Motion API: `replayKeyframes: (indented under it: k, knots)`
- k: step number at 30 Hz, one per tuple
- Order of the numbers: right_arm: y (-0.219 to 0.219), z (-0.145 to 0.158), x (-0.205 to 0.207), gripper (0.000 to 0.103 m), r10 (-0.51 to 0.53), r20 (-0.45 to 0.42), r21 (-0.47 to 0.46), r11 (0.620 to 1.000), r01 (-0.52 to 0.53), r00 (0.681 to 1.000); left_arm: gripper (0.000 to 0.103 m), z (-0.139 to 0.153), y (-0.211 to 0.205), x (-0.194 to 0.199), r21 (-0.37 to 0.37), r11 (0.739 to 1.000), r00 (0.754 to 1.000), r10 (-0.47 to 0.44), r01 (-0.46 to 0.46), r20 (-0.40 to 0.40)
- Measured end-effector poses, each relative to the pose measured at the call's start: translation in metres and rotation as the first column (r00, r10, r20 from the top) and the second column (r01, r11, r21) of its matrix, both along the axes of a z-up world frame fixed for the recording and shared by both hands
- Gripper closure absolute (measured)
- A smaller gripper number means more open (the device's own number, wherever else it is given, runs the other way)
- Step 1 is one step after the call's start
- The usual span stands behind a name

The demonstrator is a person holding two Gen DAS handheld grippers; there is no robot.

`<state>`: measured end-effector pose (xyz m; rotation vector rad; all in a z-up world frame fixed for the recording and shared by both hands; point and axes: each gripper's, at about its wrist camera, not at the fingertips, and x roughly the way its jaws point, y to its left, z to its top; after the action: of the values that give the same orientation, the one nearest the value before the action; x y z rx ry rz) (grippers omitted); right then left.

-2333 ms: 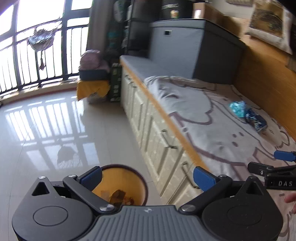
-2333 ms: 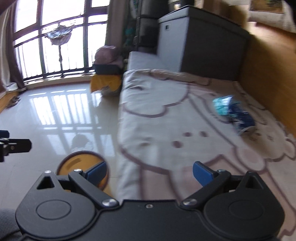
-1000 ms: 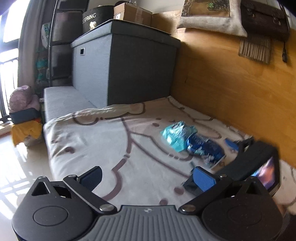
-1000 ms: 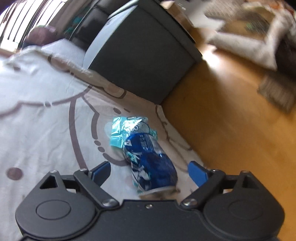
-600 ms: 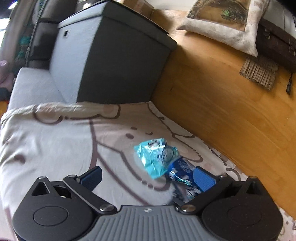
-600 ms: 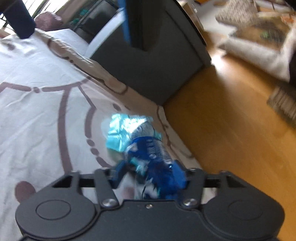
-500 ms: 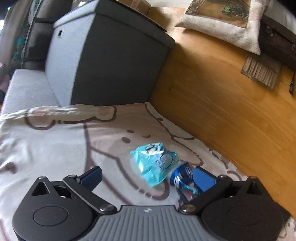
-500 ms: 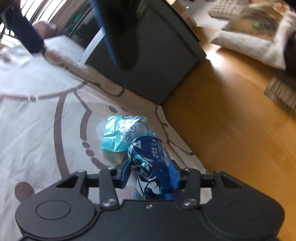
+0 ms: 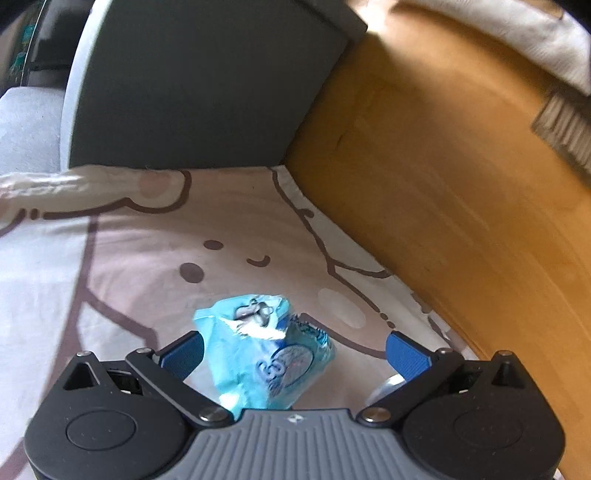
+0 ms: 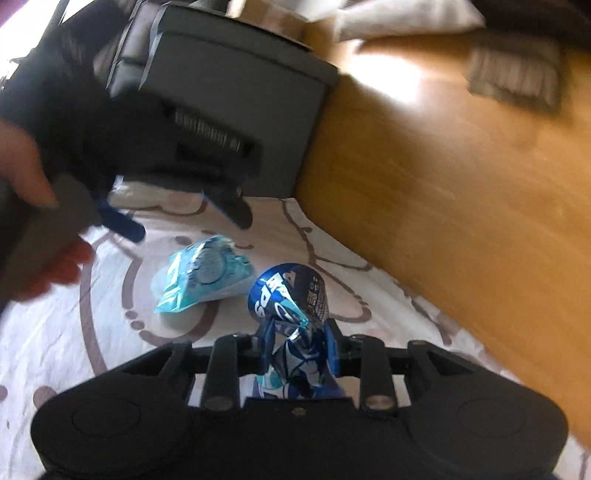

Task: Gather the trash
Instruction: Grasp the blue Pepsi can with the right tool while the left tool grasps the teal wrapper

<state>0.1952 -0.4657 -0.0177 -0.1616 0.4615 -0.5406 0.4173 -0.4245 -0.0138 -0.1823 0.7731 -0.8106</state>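
A crumpled light blue wrapper [image 9: 258,354] lies on the cartoon-print blanket [image 9: 110,258], between the wide-apart fingers of my left gripper [image 9: 295,354]. It sits nearer the left finger, and neither pad presses it. In the right wrist view the same light blue wrapper [image 10: 205,273] lies just past my right gripper [image 10: 299,345]. The right jaws are closing and pinch a dark blue wrapper [image 10: 291,299], which stands up off the blanket [image 10: 55,350]. The left gripper [image 10: 177,218] hangs open above the light blue wrapper, held by a hand [image 10: 22,177].
A tall grey storage box [image 9: 184,92] stands at the far end of the blanket. A wooden wall panel [image 9: 443,184] runs along the right side, with a pillow [image 9: 498,33] on top of it.
My right gripper went from wide open to pinched on the dark blue wrapper and raised it. My left gripper moved in, so the light blue wrapper now lies between its fingers.
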Motion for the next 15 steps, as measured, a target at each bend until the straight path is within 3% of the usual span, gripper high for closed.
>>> replayKeyframes:
  k: [8, 11, 13, 15]
  knots:
    - [-0.038, 0.006, -0.02, 0.074, -0.054, 0.104, 0.205, 0.978, 0.032, 0.993, 0.0, -0.019, -0.045, 0.007, 0.149, 0.986, 0.997, 0.069, -0.073, 0.029]
    - [-0.051, 0.005, -0.025, 0.074, -0.082, 0.126, 0.263, 0.964, 0.047, 0.989, 0.0, -0.026, -0.052, 0.004, 0.24, 0.966, 0.993, 0.08, -0.1, 0.09]
    - [-0.06, 0.003, -0.029, 0.074, -0.095, 0.145, 0.315, 0.948, 0.045, 0.985, 0.006, -0.031, -0.052, 0.004, 0.254, 0.962, 0.991, 0.077, -0.103, 0.109]
    - [-0.074, 0.002, -0.035, 0.074, -0.096, 0.195, 0.423, 0.906, 0.005, 0.976, 0.01, -0.035, -0.049, 0.006, 0.247, 0.964, 0.992, 0.076, -0.098, 0.098]
